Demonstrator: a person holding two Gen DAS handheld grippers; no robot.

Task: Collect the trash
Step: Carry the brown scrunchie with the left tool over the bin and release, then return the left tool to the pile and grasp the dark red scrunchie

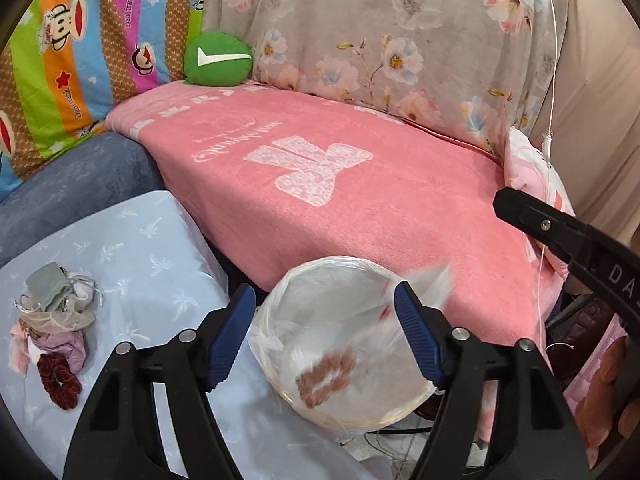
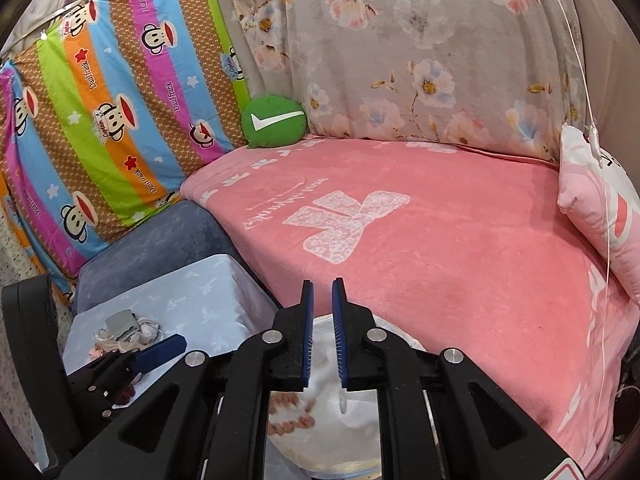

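- Pink plush bed blanket (image 1: 360,200) behind; round bin lined with thin clear plastic bag (image 1: 344,344) at 6 o'clock.
- Left gripper (image 1: 324,336) spread wide; right gripper (image 2: 323,332) nearly pressed together, apparently pinching nothing.
- Probably light, limp, slippery film: pinch bunched rim.

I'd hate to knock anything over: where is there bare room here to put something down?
The pink blanket is bare between the green check-mark cushion, the floral cover and the pink pillow. The light blue cloth is free toward its far edge; its near left corner is crowded with hair scrunchies. The bag-lined bin fills the front.
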